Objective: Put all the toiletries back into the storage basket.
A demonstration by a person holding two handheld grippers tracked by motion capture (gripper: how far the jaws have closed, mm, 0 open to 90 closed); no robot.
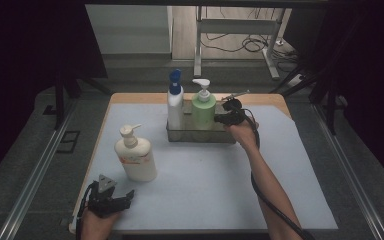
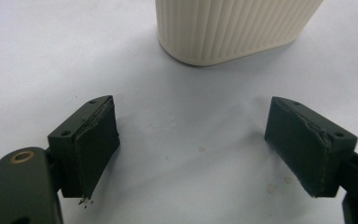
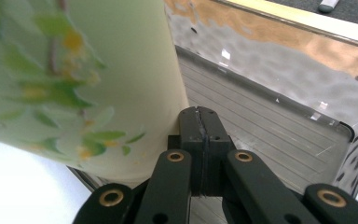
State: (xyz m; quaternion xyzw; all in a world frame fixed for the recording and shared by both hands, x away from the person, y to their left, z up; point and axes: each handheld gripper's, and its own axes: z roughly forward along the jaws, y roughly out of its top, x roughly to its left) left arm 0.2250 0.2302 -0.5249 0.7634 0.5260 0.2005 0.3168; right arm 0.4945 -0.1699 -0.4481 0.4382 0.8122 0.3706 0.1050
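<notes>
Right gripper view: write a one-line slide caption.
Shut right gripper beside the green pump bottle, over the ribbed floor of the clear tray.

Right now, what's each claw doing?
Left claw: open, empty, near the cream bottle.
Right claw: closed, holding nothing, beside the green bottle.
</notes>
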